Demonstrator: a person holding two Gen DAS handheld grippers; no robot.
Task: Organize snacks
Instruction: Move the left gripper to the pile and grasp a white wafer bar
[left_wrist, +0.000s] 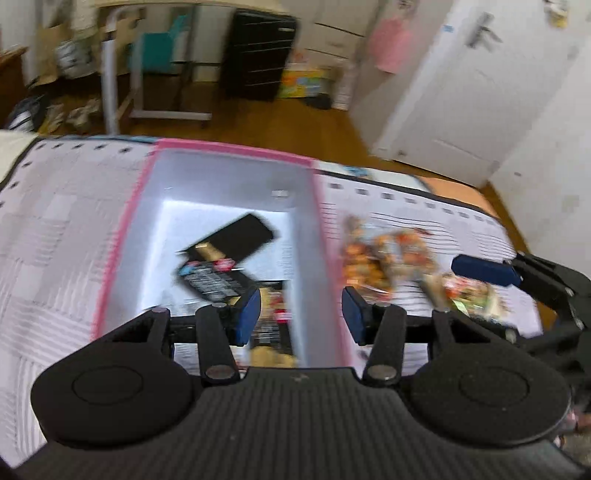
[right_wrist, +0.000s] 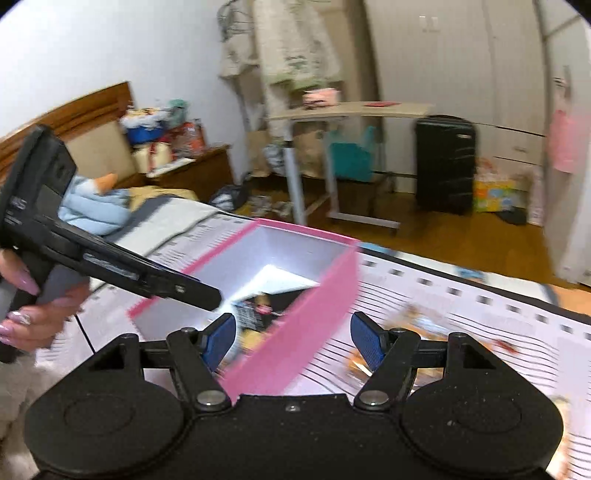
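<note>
From the left wrist, a pink box is being seen lying lengthwise away from the camera on the bedspread, with a black packet slanted inside and loose snacks just right of it. The left gripper is being held wide apart, empty, above the box. From the right wrist, the right gripper is likewise being held agape, gripping nothing, over the box's pink wall.

One pink box, two grippers
</note>
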